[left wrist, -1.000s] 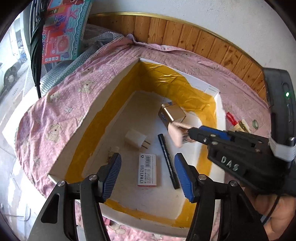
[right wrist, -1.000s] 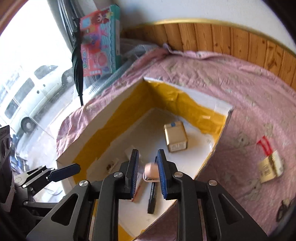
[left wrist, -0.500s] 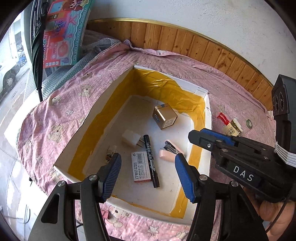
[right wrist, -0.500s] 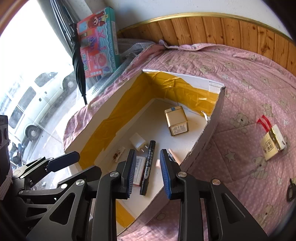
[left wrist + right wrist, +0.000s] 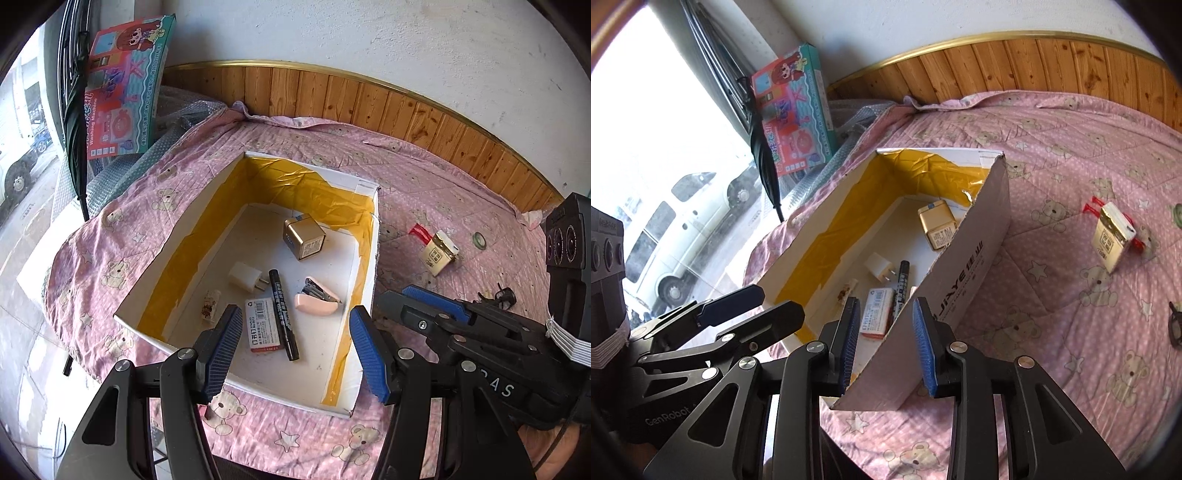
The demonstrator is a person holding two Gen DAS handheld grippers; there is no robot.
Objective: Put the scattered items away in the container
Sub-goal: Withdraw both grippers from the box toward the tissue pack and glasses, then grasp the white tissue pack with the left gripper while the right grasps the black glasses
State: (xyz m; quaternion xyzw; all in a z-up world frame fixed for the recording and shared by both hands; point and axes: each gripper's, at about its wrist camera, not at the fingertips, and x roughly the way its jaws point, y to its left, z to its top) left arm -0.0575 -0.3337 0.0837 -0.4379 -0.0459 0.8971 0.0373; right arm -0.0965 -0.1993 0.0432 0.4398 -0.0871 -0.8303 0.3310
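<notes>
Container: white cardboard box lined with yellow tape (image 5: 369, 236), open-topped, sitting on the pink bear-print quilt (image 5: 424, 192); its printed outer wall faces the right wrist camera (image 5: 964, 280).
Inside, far end: gold square tin (image 5: 303, 237), lying near the taped back wall.
Inside, middle: white plug adapter (image 5: 245, 276), prongs pointing at the black marker pen (image 5: 282, 319), which lies lengthwise along the floor of the box.
Inside, right of the marker: pink stapler (image 5: 317, 302), resting free on the box floor, nothing touching it.
Inside, near end: white-and-red staple box (image 5: 263, 329), just beside the marker; a small patterned tube (image 5: 211, 308) lies to its left by the yellow wall.
Still out on the quilt: cream packet with red ribbon (image 5: 439, 251), well apart from the box on its right; a small green ring of tape (image 5: 479, 239) beyond it, and a dark tangled item (image 5: 498, 295) nearer the camera, too small to tell.
Left hand-held gripper (image 5: 295, 349): blue pads spread wide, nothing between them, hovering over the near end of the box.
Right hand-held gripper (image 5: 886, 345): pads parted, empty, straddling the near corner of the box wall from above; contact cannot be told.
Beyond: colourful toy carton (image 5: 125, 88) leaning by the window, wood-panelled wall (image 5: 369, 99) behind the bed.
</notes>
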